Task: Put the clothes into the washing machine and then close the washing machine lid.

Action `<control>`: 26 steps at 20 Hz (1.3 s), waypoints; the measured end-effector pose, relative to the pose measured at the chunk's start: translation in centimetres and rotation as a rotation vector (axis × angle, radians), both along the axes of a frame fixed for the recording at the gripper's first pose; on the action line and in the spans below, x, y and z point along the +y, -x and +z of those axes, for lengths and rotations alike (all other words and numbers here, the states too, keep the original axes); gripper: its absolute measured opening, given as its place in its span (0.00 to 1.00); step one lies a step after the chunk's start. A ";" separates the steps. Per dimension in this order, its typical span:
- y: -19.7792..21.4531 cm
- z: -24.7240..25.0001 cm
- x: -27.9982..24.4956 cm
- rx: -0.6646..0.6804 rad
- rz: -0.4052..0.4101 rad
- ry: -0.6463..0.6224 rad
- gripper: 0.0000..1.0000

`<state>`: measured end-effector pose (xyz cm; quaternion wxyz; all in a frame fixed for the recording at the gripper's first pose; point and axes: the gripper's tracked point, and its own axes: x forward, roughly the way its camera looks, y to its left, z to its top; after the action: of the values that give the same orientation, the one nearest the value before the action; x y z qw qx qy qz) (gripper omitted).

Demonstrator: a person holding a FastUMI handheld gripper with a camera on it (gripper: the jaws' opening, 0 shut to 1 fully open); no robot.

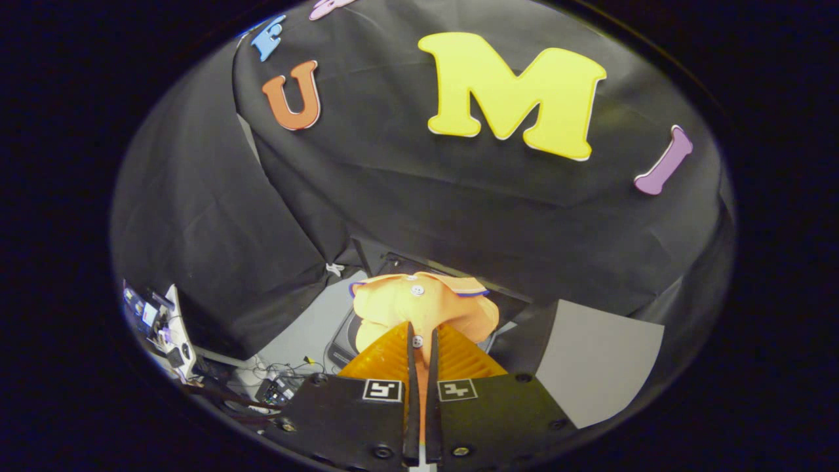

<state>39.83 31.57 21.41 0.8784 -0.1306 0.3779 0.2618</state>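
- Gripper view, nearest first: the gripper has its fingers squeezed almost together, clamped on the orange shirt.
- The shirt bunches at twelve o'clock off the fingertips, white buttons showing, purple trim on the collar.
- Behind it, at ten o'clock, the washing machine peeks out, dark rim on a grey body.
- At three o'clock, a grey panel; at nine, tangled cables.
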 end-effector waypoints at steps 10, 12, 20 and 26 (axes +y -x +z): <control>0.0 -7.5 2.5 0.077 -0.018 -0.005 0.07; -0.4 -9.1 2.6 0.087 -0.028 0.008 0.07; -1.5 -15.1 3.3 0.134 -0.060 0.025 0.07; -2.5 -19.7 4.0 0.172 -0.079 0.040 0.07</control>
<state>42.37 35.52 1.68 0.8496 -0.1101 0.4619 0.2294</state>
